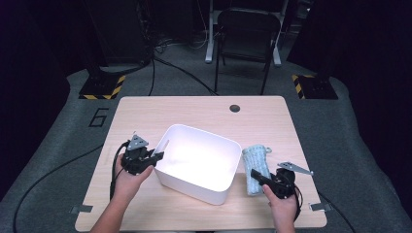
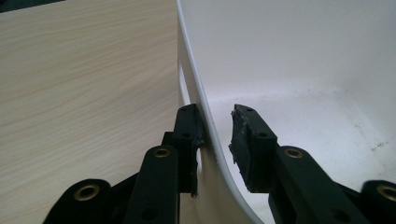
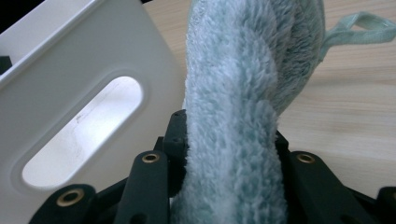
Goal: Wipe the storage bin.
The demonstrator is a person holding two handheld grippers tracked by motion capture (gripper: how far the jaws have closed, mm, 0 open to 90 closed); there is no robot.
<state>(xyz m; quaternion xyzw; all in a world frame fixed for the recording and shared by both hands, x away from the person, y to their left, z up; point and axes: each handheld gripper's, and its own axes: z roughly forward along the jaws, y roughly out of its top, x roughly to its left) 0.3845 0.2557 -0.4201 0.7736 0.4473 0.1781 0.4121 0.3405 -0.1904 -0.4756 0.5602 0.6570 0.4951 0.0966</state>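
Observation:
A white plastic bin (image 1: 192,187) stands in the middle of the wooden table (image 1: 145,111). My left gripper (image 1: 158,155) is at the bin's left wall. In the left gripper view its jaws (image 2: 215,114) straddle that wall (image 2: 205,107), one outside and one inside the bin (image 2: 280,56), closed on it. Right of the bin, a fluffy pale blue-green towel (image 1: 256,160) lies lengthwise, its near end in my right gripper (image 1: 253,172). In the right gripper view the towel (image 3: 233,93) fills the space between the jaws (image 3: 229,128), close beside the bin's handle cut-out (image 3: 84,130).
The table has a round cable hole (image 1: 235,108) near its far edge. A dark chair (image 1: 248,29) stands on the floor beyond the table. Two stand bases with yellow-black stripes (image 1: 99,87) (image 1: 313,86) flank the far corners. Bare tabletop lies behind and in front of the bin.

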